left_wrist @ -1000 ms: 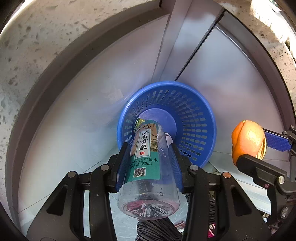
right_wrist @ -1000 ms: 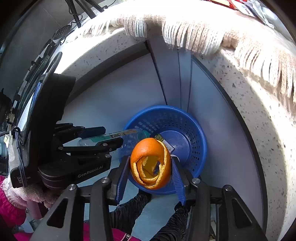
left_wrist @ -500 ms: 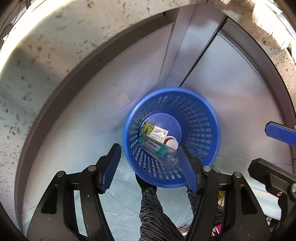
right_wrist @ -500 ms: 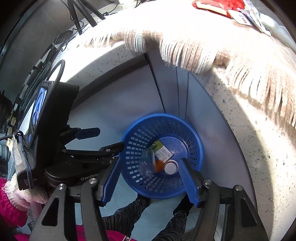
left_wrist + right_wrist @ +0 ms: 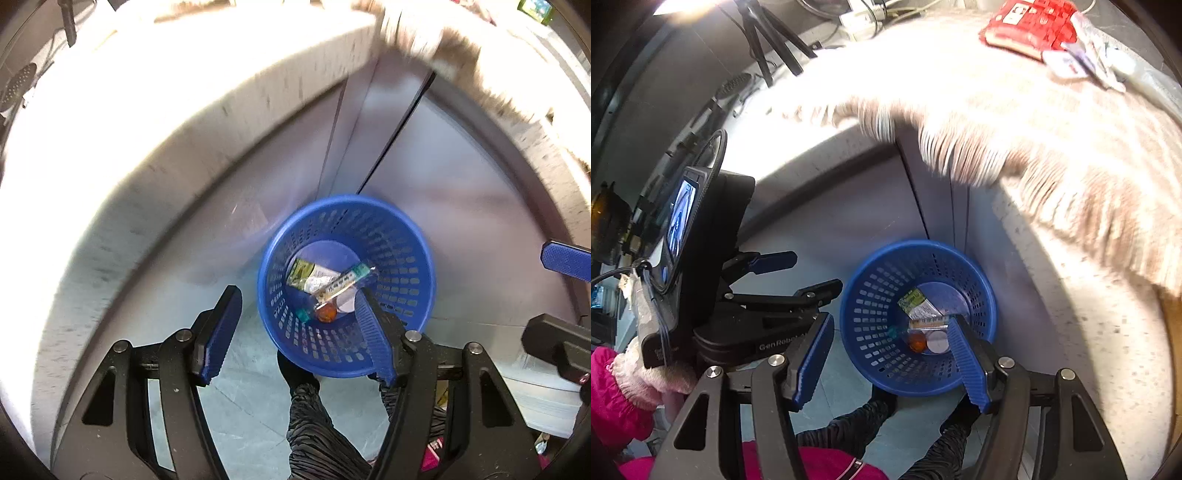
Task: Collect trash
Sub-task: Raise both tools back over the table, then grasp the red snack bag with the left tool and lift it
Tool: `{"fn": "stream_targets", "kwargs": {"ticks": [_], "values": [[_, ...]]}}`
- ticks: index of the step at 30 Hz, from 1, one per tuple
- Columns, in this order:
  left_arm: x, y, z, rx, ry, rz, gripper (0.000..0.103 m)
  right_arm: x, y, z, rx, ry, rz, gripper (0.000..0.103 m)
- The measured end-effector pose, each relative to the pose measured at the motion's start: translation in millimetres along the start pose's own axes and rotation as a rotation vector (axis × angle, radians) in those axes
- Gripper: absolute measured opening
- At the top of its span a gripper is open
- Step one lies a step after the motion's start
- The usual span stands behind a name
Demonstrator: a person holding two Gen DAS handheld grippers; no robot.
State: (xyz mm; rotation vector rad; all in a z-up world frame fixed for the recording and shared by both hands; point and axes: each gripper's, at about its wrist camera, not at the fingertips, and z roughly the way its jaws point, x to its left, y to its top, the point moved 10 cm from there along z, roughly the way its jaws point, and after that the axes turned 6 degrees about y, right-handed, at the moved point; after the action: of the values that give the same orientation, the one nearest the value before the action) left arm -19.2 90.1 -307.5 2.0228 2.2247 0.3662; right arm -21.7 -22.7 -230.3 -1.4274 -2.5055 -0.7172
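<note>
Both claws are now hanging empty and wide apart: bottle [image 5: 341, 282] and orange peel [image 5: 325, 313] are lying inside blue basket [image 5: 406, 236]. Left gripper [image 5: 295, 332] and right gripper [image 5: 892, 354] are hovering above its rim, floor clear around.

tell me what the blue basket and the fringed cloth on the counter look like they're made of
Blue basket: looks like moulded plastic, smooth with a slight sheen; the regular rows of slots in its wall and its even rim suggest that.
Fringed cloth: seems a woven textile, matt and pale beige, possibly cotton or wool; the hanging tassels along its edge point to fabric, though blur hides the weave.
</note>
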Motion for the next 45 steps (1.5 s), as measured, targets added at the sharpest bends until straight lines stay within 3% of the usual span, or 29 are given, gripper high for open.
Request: {"fn": "stream_targets", "kwargs": {"ticks": [11,18,22,31,40,45], "values": [[-8.3,47.9,-87.2,-0.196,-0.035,0.051,0.065,-15.5,16.8,-92.4,-0.167,0.038,0.008,0.079],[-32.0,106.2,-128.6,-0.295,-0.077,0.06,0.066,-58.6,48.6,-153.9,-0.304,-0.019,0.053,0.087],[-46.9,138.5,-138.3,-0.332,-0.087,0.074,0.077,-97.8,71.0,-180.7,-0.356,-0.082,0.073,0.09],[-74.9,195.9,-131.9,-0.33,-0.103,0.095,0.08,-185.1,117.6,-215.4,-0.414,-0.141,0.143,0.09],[-86.3,266.5,-122.5,-0.308,-0.186,0.051,0.08,-241.9,164.6,-206.9,-0.352,-0.221,0.079,0.09],[-78.5,311.0,-105.8,-0.278,-0.224,-0.011,0.084,-255.7,180.9,-192.4,-0.311,-0.192,0.057,0.09]]}}
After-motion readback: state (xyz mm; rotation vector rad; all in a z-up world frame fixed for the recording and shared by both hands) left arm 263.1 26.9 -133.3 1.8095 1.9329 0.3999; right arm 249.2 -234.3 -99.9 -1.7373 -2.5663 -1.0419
